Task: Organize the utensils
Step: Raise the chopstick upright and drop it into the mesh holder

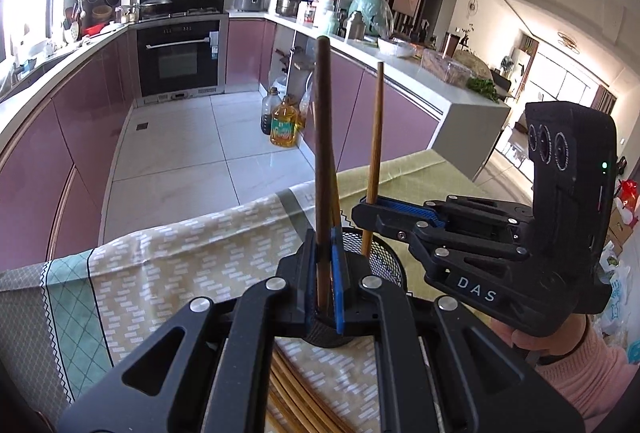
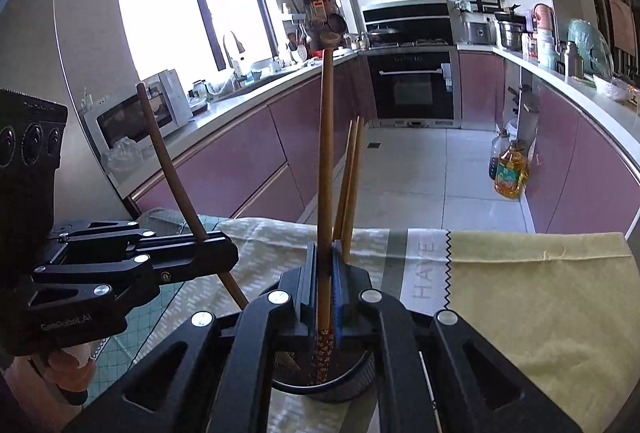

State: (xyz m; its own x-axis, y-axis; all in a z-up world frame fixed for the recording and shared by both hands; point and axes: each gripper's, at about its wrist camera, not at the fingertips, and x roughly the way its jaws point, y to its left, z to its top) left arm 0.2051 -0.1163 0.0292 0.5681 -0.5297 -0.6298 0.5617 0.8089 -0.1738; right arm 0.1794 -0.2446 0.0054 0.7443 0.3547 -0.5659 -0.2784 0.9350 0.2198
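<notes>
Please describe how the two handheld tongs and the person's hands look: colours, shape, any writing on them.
Both tongs, left and right, are matte black linkages with silver rivets and blue-lined pads. The right one carries white "DAS" lettering, a three-lens camera block and a green light. The left one bears small white lettering. The right hand wears a pink sleeve.
</notes>
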